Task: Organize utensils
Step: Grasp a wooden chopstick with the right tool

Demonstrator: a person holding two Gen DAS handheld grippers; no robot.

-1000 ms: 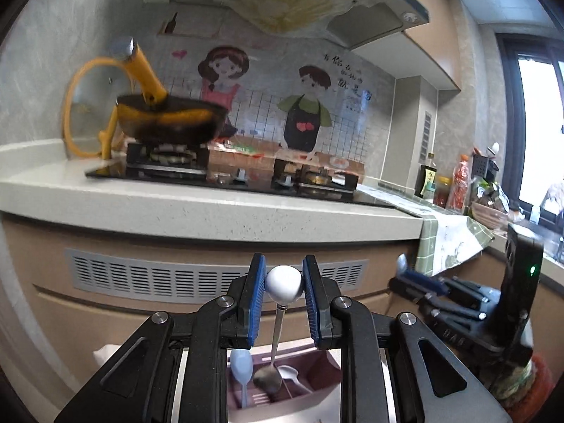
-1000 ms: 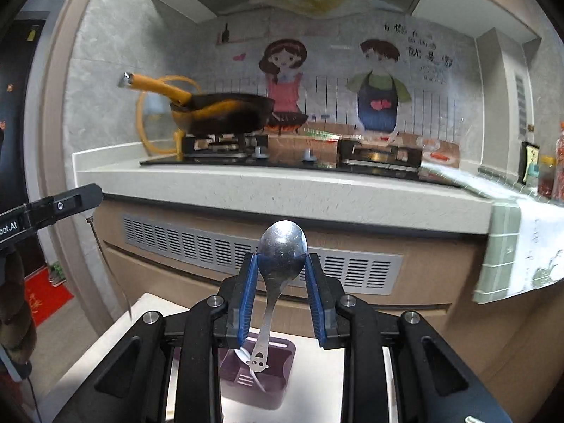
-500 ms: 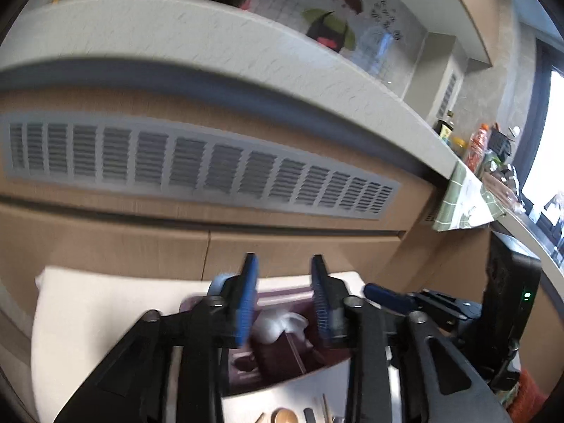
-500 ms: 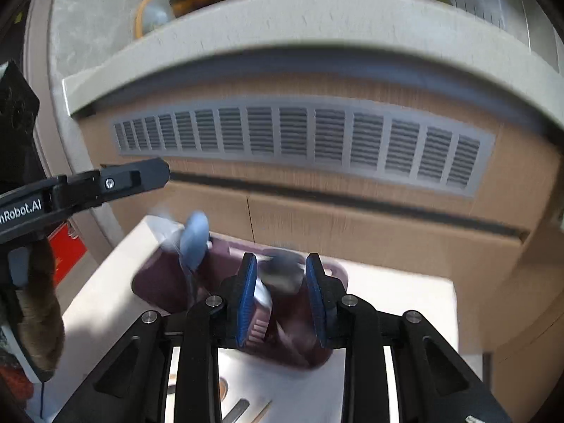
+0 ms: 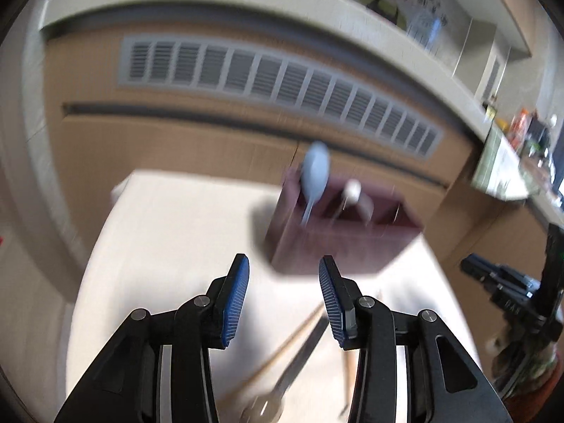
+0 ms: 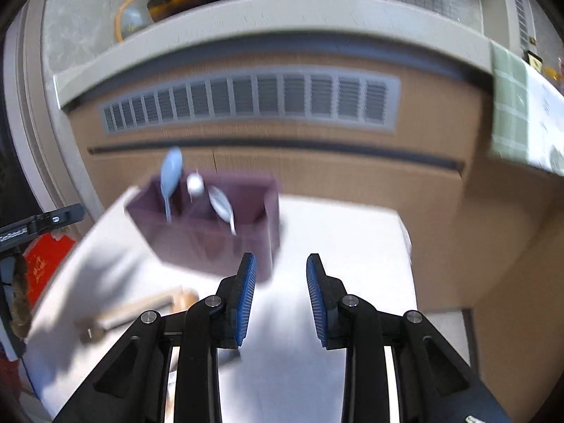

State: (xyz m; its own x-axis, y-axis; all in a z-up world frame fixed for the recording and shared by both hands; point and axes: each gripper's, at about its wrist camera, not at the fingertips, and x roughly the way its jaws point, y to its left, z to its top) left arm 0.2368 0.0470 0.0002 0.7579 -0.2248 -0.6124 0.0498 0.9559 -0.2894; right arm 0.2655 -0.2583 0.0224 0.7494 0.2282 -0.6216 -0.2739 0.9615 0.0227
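A purple utensil holder (image 5: 338, 243) (image 6: 211, 243) stands on the white table (image 5: 169, 232) (image 6: 338, 243). In it stand a light blue spoon (image 5: 314, 172) (image 6: 170, 172), a white ball-tipped utensil (image 5: 352, 190) (image 6: 195, 184) and a metal spoon (image 6: 221, 204). My left gripper (image 5: 283, 296) is open and empty, short of the holder. My right gripper (image 6: 278, 296) is open and empty, just right of the holder's near corner. Both views are blurred by motion.
Wooden chopsticks (image 5: 282, 345) and a metal utensil (image 5: 292, 370) lie on the table under the left gripper. A wooden utensil (image 6: 141, 312) lies left of the right gripper. A cabinet with a vent grille (image 6: 253, 100) and a counter stand behind the table.
Both grippers let go of their utensils into the holder, opened and drew back. The white ball-tipped utensil and the metal spoon now stand in the holder.
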